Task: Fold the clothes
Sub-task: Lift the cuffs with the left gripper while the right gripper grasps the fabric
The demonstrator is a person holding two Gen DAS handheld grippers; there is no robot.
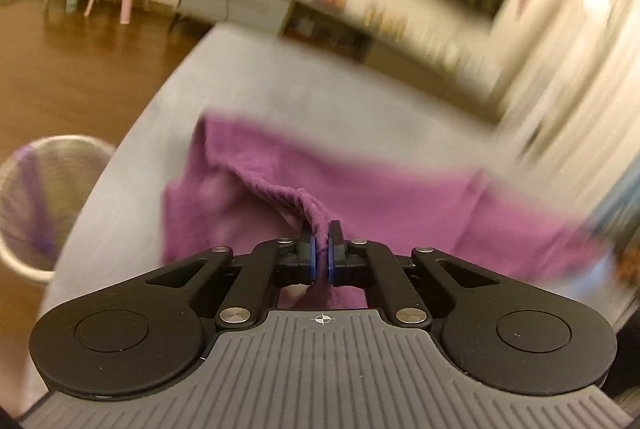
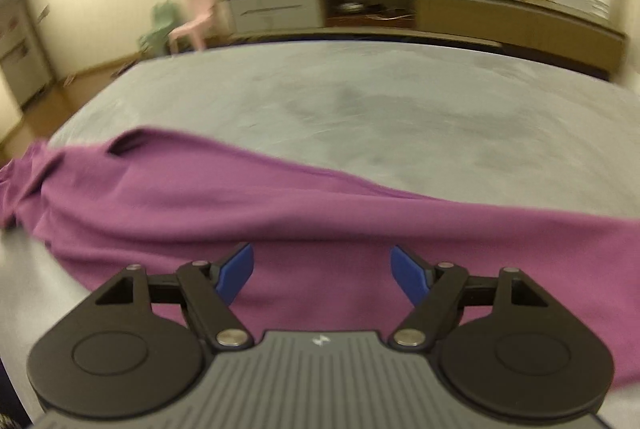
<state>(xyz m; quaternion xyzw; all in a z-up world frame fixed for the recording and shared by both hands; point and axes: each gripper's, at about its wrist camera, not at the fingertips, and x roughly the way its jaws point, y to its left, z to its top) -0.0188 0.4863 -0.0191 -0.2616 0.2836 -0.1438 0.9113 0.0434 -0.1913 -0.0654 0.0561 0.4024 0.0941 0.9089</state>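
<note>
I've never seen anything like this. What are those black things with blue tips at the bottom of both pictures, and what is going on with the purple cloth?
Those are two hand-held grasping tools; a person carries one in each hand, and no robot arm is involved. Each tool has a small camera looking forward along its two blue-tipped fingers, so one picture comes from the left tool, the other from the right. A purple garment lies spread on a grey table. The left tool has its fingers pressed together on a bunched-up edge of that garment. The right tool is open, its fingers spread wide just over the cloth, holding nothing. The blur suggests movement. The job is folding clothes.
</note>
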